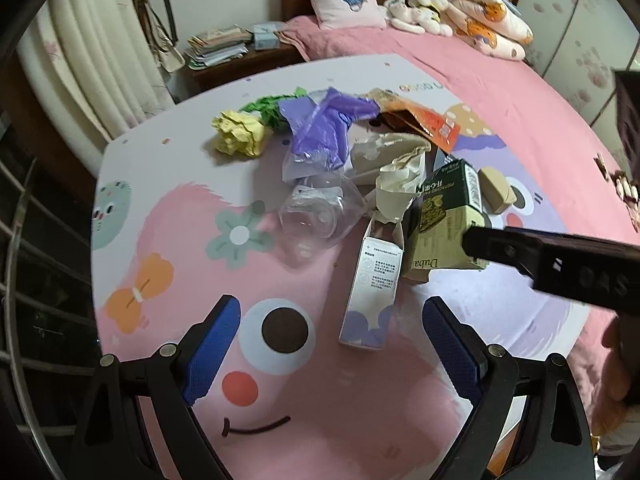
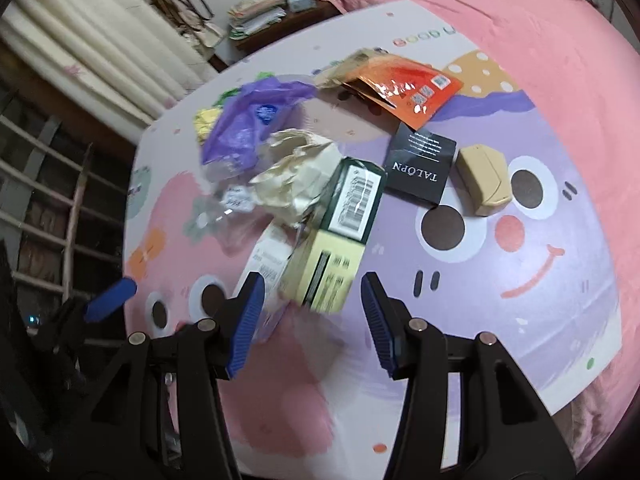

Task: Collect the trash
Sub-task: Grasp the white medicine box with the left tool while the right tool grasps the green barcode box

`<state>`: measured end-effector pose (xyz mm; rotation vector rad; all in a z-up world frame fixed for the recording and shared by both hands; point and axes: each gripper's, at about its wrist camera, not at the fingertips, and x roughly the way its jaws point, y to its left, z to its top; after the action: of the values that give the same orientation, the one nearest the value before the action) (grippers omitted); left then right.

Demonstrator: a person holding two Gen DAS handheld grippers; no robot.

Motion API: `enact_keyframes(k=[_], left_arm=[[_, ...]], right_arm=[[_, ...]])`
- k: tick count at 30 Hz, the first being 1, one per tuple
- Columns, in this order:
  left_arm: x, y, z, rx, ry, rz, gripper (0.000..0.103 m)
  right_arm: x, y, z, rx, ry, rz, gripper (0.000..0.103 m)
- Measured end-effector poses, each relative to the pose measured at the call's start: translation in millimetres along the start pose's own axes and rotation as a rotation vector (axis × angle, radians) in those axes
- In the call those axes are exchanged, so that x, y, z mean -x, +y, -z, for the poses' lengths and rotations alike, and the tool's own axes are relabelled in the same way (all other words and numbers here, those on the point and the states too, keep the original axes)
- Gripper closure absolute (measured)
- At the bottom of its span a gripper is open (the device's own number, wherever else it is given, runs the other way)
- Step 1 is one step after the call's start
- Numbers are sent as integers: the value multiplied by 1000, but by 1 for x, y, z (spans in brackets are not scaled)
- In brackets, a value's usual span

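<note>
Right gripper (image 2: 313, 312), spread wide, hovers just short of the green-and-cream carton (image 2: 336, 248).

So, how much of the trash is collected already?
Nothing looks collected yet. Both the left gripper and right gripper are open and empty. The green carton, crumpled paper, purple bag and orange packet remain on the mat.

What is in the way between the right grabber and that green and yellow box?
Nothing visible. The right gripper is open, and the green and yellow box lies just ahead of its fingers with only bare mat between. A white carton lies close beside the box, near one finger.
</note>
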<state>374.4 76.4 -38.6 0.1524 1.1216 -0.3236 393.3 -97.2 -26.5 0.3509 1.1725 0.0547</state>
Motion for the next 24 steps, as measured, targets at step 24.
enact_keyframes(k=[24], left_arm=[[-91,-23,-25,-95,166,111,29]], right_arm=[[-23,-36,-1,-109,-42,-37,76]])
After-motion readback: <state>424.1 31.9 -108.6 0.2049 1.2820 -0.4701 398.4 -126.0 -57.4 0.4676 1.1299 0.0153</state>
